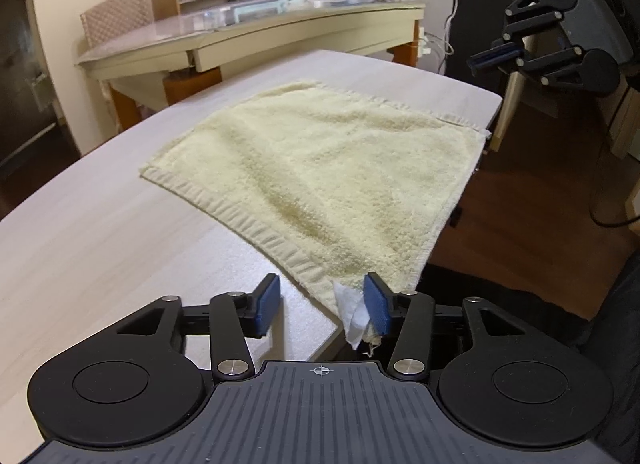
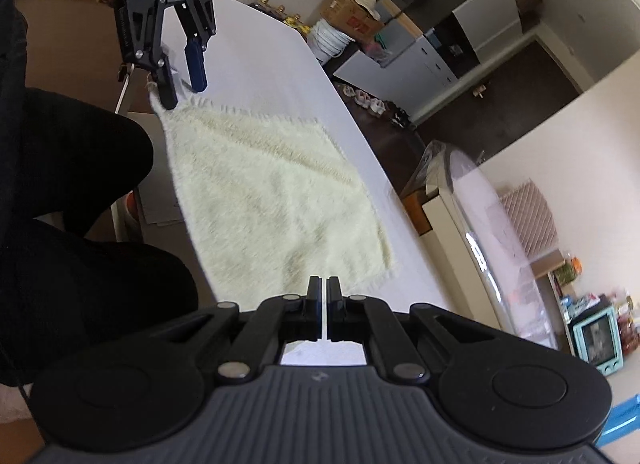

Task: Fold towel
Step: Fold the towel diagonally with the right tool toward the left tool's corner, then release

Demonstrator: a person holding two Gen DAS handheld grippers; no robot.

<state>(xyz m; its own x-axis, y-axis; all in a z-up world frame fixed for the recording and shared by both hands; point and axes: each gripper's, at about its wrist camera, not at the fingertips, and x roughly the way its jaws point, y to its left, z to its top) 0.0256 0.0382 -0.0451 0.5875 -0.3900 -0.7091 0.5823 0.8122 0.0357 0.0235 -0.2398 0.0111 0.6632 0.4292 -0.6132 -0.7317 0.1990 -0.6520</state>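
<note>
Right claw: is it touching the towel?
Apart. The left wrist view shows the right claw shut in mid-air, well above the towel.

Soft, even indoor light; strong fisheye bending at edges; right wrist view overexposed and slightly motion-blurred.

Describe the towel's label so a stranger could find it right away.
Start at the pale table, where a cream towel lies. Follow it to the corner hanging off the near edge, between the open left gripper. The label there is thin, white and crumpled, unlike the fluffy cloth.
</note>
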